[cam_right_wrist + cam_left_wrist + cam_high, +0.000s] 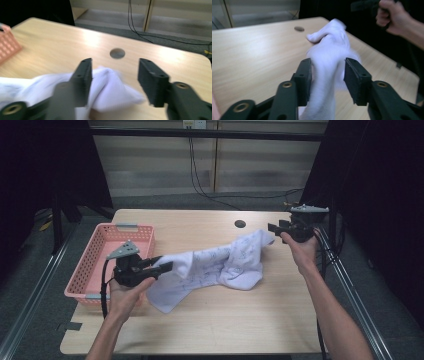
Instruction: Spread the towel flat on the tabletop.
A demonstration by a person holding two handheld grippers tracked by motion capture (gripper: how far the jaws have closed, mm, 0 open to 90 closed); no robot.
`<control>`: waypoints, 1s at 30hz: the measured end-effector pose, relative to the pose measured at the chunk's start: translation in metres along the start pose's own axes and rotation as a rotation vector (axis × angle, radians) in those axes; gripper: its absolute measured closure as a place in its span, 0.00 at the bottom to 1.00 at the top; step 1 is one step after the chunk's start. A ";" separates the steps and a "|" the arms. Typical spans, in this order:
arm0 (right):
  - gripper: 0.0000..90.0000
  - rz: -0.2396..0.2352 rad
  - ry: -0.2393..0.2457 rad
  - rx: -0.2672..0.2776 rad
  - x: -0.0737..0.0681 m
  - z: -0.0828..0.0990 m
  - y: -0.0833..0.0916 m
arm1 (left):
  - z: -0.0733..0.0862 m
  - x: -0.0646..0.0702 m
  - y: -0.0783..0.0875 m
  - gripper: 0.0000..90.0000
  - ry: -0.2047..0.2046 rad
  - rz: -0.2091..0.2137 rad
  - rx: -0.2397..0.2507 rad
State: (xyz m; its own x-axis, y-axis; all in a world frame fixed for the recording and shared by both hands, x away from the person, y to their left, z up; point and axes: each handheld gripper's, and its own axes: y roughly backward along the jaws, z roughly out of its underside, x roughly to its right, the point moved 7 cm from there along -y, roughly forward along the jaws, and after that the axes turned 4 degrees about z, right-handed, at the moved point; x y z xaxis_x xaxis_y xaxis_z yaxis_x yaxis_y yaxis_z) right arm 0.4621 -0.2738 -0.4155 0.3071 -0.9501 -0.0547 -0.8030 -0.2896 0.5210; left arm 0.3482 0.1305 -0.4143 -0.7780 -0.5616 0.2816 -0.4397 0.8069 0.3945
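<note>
A white cloth [215, 265] with faint blue print lies crumpled across the middle of the wooden table [200, 320]. My left gripper [162, 264] is at the cloth's left end. In the left gripper view the jaws stand apart, open, with a bunched column of cloth [329, 50] running up between them [327, 80]. My right gripper [274, 227] hovers at the cloth's far right corner. In the right gripper view it is open [115, 80], and the cloth's corner [110, 87] lies below and between the jaws, not pinched.
A pink plastic basket [95, 250] stands at the table's left edge, just behind my left hand; its corner [7, 45] is at the left of the right gripper view. A round cable hole [240, 224] sits at the back centre. Black curtains flank the table.
</note>
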 end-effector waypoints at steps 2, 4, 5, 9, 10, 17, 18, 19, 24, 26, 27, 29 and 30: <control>0.44 -0.017 0.026 -0.021 -0.008 0.013 0.001 | 0.005 -0.001 -0.007 0.56 0.011 -0.005 -0.014; 0.43 -0.045 0.019 -0.010 -0.015 0.021 0.005 | 0.012 -0.001 -0.014 0.54 0.022 -0.004 -0.036; 0.43 -0.077 0.020 -0.015 -0.020 0.028 0.007 | 0.019 0.001 -0.020 0.54 0.012 0.003 -0.064; 0.43 -0.147 0.075 -0.069 -0.049 0.066 0.011 | 0.051 0.002 -0.045 0.56 -0.026 -0.005 -0.192; 0.43 -0.158 0.087 -0.080 -0.054 0.072 0.011 | 0.059 0.000 -0.050 0.56 -0.024 0.002 -0.218; 0.42 -0.237 0.106 -0.111 -0.079 0.107 0.024 | 0.093 -0.017 -0.070 0.52 -0.063 -0.077 -0.365; 0.41 -0.249 0.105 -0.118 -0.082 0.112 0.025 | 0.096 -0.018 -0.072 0.52 -0.046 -0.074 -0.368; 0.41 -0.262 0.097 -0.128 -0.085 0.119 0.026 | 0.098 -0.017 -0.073 0.55 -0.067 -0.079 -0.385; 0.40 -0.282 0.148 -0.182 -0.098 0.146 0.035 | 0.106 -0.006 -0.079 0.89 -0.038 -0.039 -0.426; 0.39 -0.294 0.151 -0.184 -0.100 0.152 0.041 | 0.109 0.009 -0.082 0.91 -0.026 0.044 -0.442; 0.39 -0.294 0.147 -0.184 -0.100 0.154 0.043 | 0.110 0.018 -0.084 0.91 -0.041 0.062 -0.450; 0.39 -0.298 0.144 -0.192 -0.101 0.158 0.047 | 0.111 0.040 -0.089 0.91 -0.046 0.157 -0.451; 0.39 -0.298 0.148 -0.196 -0.101 0.161 0.049 | 0.110 0.050 -0.094 0.92 -0.042 0.202 -0.446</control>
State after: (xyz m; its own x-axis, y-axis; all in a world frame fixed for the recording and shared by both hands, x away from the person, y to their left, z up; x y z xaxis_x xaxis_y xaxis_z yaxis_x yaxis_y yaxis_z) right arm 0.3097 -0.2107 -0.5213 0.5946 -0.7962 -0.1123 -0.5586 -0.5095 0.6545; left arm 0.3006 0.0469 -0.5337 -0.8491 -0.3870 0.3595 -0.0503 0.7367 0.6743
